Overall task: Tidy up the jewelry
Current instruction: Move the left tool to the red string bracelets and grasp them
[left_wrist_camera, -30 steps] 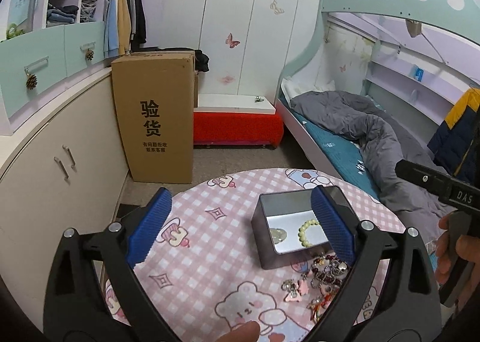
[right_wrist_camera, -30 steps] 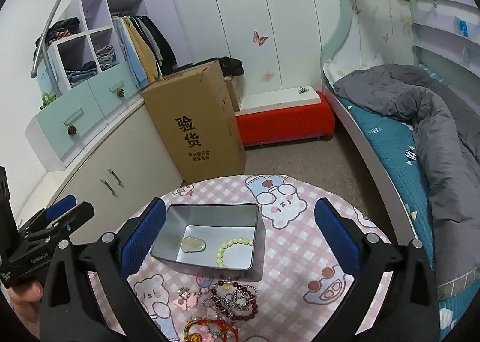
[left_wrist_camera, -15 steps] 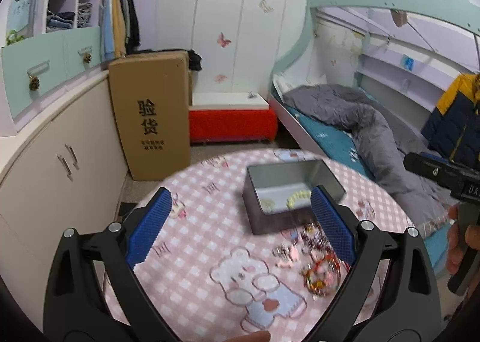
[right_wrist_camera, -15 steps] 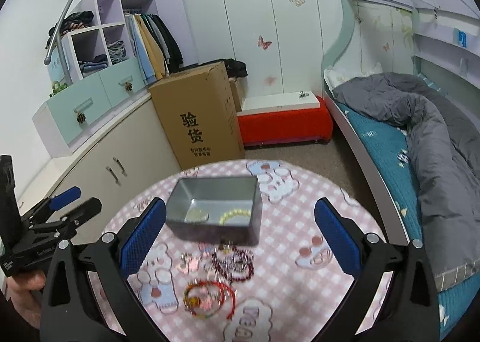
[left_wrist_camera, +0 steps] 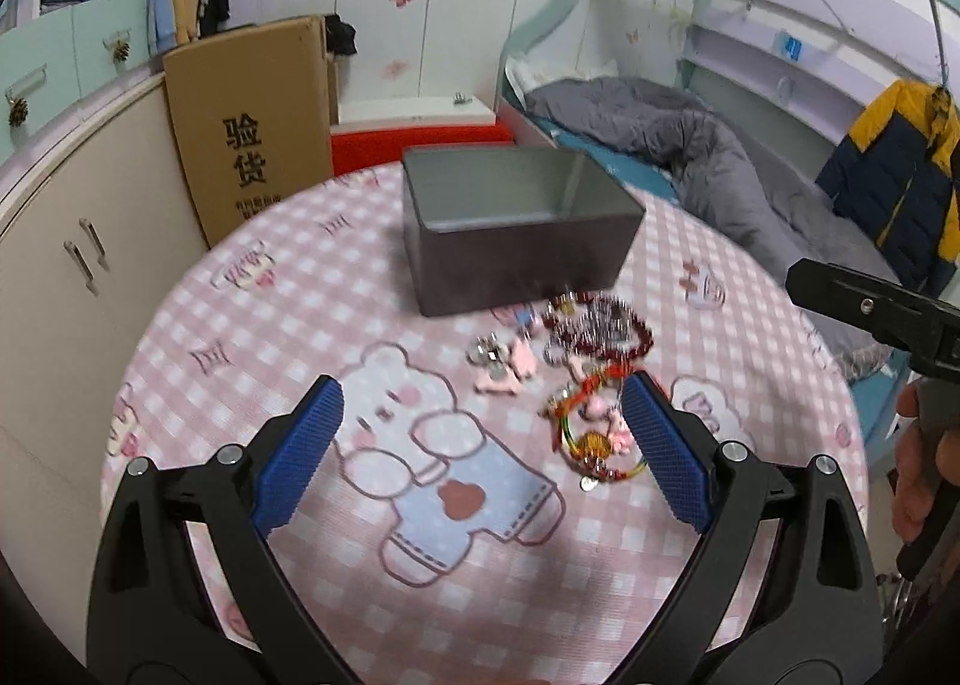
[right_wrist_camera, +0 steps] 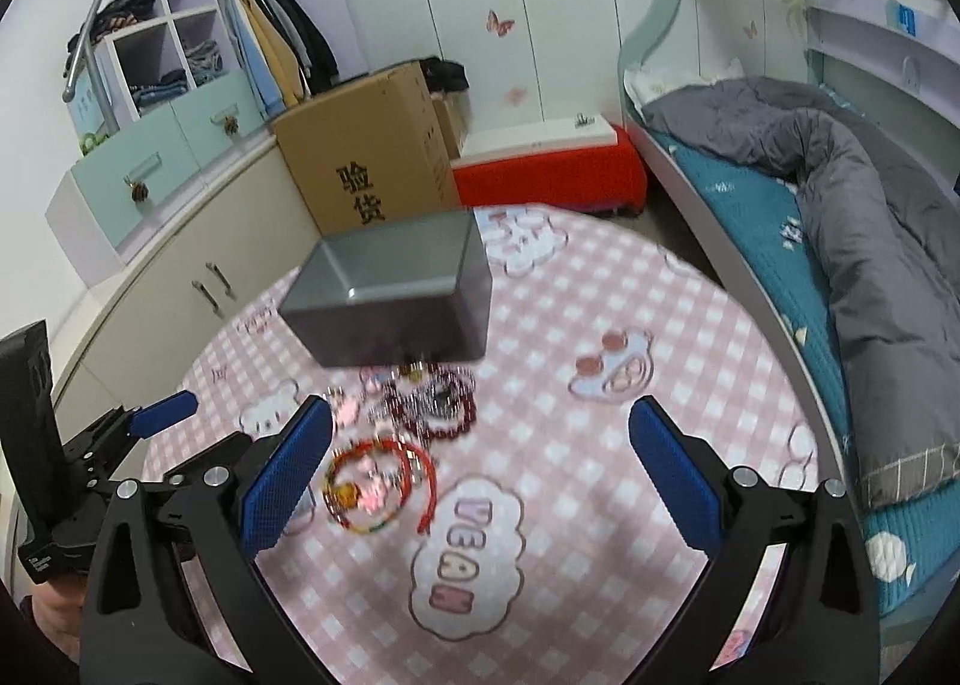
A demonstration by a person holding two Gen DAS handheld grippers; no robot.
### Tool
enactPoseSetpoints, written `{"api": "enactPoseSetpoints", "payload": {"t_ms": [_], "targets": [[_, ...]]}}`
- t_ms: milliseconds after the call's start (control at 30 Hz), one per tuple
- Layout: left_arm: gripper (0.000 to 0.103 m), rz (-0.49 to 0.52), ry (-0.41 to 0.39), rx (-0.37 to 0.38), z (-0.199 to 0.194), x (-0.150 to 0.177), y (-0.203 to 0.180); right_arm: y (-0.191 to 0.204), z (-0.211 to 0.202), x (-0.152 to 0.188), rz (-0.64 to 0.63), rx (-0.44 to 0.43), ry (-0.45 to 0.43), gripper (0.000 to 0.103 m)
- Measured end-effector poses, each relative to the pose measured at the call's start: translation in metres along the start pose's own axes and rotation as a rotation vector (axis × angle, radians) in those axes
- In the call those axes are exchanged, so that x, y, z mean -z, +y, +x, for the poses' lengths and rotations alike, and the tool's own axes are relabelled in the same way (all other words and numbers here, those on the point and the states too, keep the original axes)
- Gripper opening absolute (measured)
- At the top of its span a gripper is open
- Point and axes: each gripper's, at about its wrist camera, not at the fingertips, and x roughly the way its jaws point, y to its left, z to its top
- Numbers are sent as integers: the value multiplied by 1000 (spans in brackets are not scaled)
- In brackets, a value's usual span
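While both claws — left claw [left_wrist_camera: 480,445] and right claw [right_wrist_camera: 480,445] — hang spread apart and empty, jewelry pile [left_wrist_camera: 576,361] lies on surface [left_wrist_camera: 300,325] just beside tin box [left_wrist_camera: 510,229]. Step looks like approach; next move calls for pinching one piece — likely red bracelet [right_wrist_camera: 378,481].

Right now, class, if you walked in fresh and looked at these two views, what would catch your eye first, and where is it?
First, the grey metal box standing open on the round table's pink checked cloth. Right in front of it lies a tangled heap of jewelry, dark red beads nearest the box and a red cord bracelet closer to the cameras. Both the left gripper and right gripper hover wide open, holding nothing.
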Motion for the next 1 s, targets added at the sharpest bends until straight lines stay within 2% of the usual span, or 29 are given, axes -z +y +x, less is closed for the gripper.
{"api": "enactPoseSetpoints", "payload": {"t_ms": [133,200,300,400,433,467,500,533,567,733,1000], "targets": [[92,20,39,-1,17,7,-7,-5,6,12,14,4,32,96],[87,31,53,3,24,10,-11,-7,8,16,15,10,44,96],[73,56,92,12,36,13,-18,-10,11,19,22,14,56,96],[53,76,129,37,48,17,-23,-11,14,21,26,12,64,96],[45,74,123,50,48,17,-23,-11,15,22,26,10,68,96],[30,72,120,64,49,17,-24,-10,16,22,25,9,71,96],[23,77,124,82,49,17,-25,-9,17,23,22,7,73,96],[9,85,128,93,49,16,-26,-8,18,24,19,6,77,96],[6,91,127,108,48,17,-27,-7,18,24,17,4,80,96],[4,80,80,159,26,17,-20,-5,21,29,15,-1,94,96],[4,31,-20,133,-18,9,11,18,29,40,-37,-47,130,96]]}}
